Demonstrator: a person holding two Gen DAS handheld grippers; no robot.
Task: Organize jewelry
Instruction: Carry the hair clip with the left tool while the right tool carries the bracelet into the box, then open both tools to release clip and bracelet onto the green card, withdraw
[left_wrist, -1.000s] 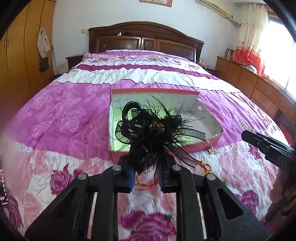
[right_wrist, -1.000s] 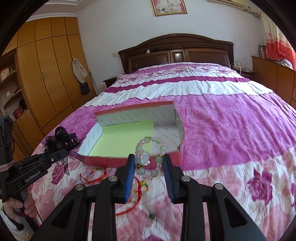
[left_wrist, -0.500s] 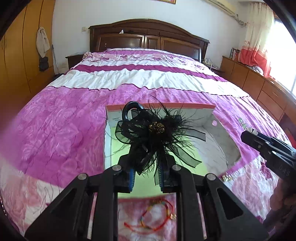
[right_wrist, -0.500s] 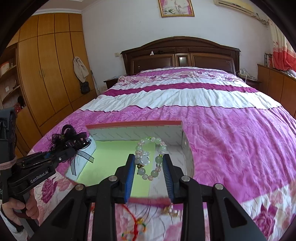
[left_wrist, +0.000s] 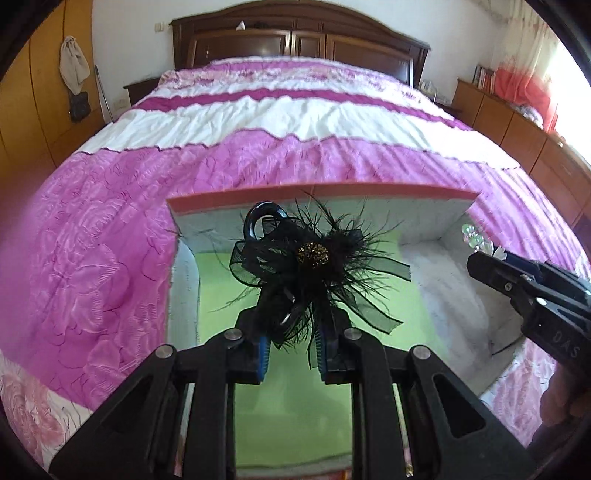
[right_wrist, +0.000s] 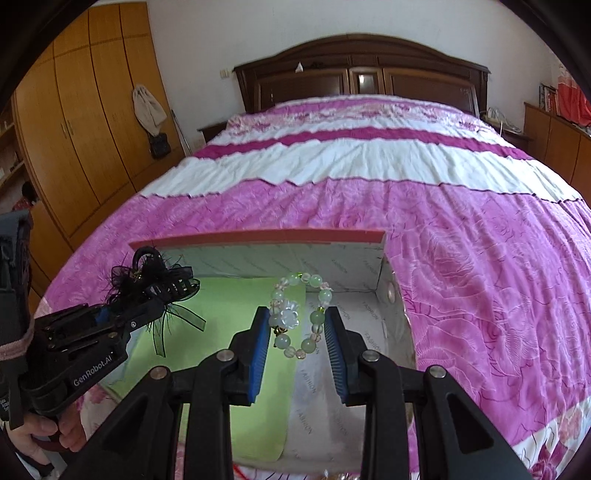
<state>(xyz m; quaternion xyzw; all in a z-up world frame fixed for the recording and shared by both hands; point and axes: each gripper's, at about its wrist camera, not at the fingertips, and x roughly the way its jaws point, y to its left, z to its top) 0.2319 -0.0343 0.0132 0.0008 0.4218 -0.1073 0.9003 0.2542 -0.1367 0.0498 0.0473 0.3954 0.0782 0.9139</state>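
**Both grippers hold jewelry over the open box**

The left gripper (left_wrist: 291, 350) points forward and slightly down over the open pink-rimmed box (left_wrist: 321, 195), which sits on the pink and white bedspread (left_wrist: 110, 258). Its jaws pinch the base of a black feathered hair clip (left_wrist: 310, 258), whose gold bead centre, ribbon loops and round black clip end stand up above the fingertips. The clip hangs over the left part of the box, above the green sheet (left_wrist: 291, 417) that lines the floor there.

The right gripper (right_wrist: 297, 354) is held level with the left one and to its right, also aimed into the box (right_wrist: 258, 236). Its blue pads (right_wrist: 260, 350) are narrowed onto a bracelet of pale green and clear beads (right_wrist: 299, 314) with a white flower charm, pinching it at both sides so the loop stands upright between them. The bracelet sits above the line where the green sheet (right_wrist: 229, 332) meets the white printed paper (right_wrist: 351, 350) lining the right part of the box.

In the right wrist view, the person's left hand (right_wrist: 44, 432) wraps the handle of the left gripper (right_wrist: 147, 306) at the near left. The dark wooden headboard (right_wrist: 362, 66) stands at the far end of the bed.
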